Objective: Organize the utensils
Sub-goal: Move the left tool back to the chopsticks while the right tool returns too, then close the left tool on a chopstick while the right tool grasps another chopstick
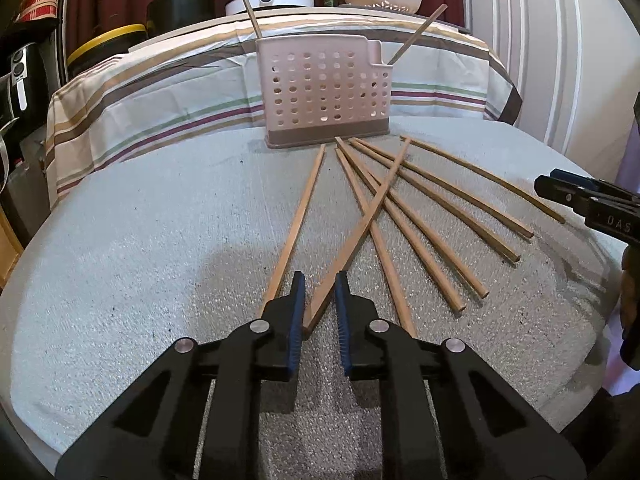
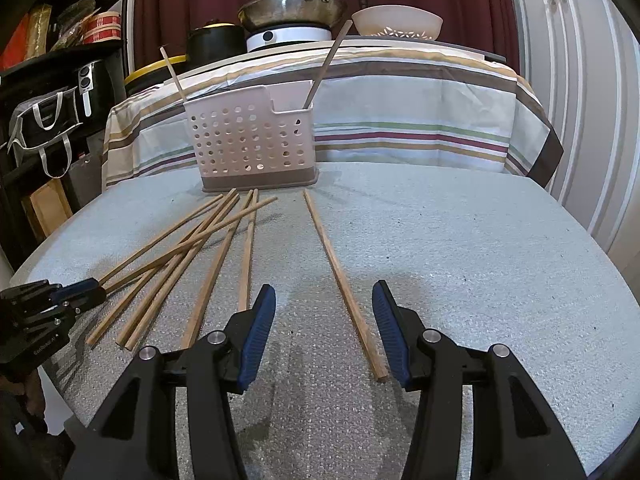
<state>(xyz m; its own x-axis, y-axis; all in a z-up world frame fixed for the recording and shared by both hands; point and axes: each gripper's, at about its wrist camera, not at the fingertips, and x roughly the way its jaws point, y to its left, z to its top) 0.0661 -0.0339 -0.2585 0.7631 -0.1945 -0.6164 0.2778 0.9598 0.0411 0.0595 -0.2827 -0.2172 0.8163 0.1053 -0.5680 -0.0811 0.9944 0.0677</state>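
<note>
A pink perforated utensil holder (image 1: 324, 92) (image 2: 252, 140) stands at the back of the grey mat with two chopsticks (image 1: 246, 4) leaning in it. Several loose chopsticks (image 1: 420, 240) fan out in front of it. My left gripper (image 1: 320, 276) (image 2: 94, 286) is shut on the near end of one chopstick (image 1: 372, 208) that lies slanted across the others, touching both blue pads. My right gripper (image 2: 324, 290) (image 1: 552, 182) is open and low over the mat. A single chopstick (image 2: 340, 272) lies between its jaws, close beside the right pad (image 2: 390, 320) and apart from the left one.
Behind the mat is a raised surface under a striped cloth (image 2: 400, 100), with a pan on a white cooker (image 2: 292, 12) and a white bowl (image 2: 398, 20). Dark shelves with an air fryer (image 2: 86, 80) and bags stand at the left. White cabinet doors (image 2: 568, 60) are at the right.
</note>
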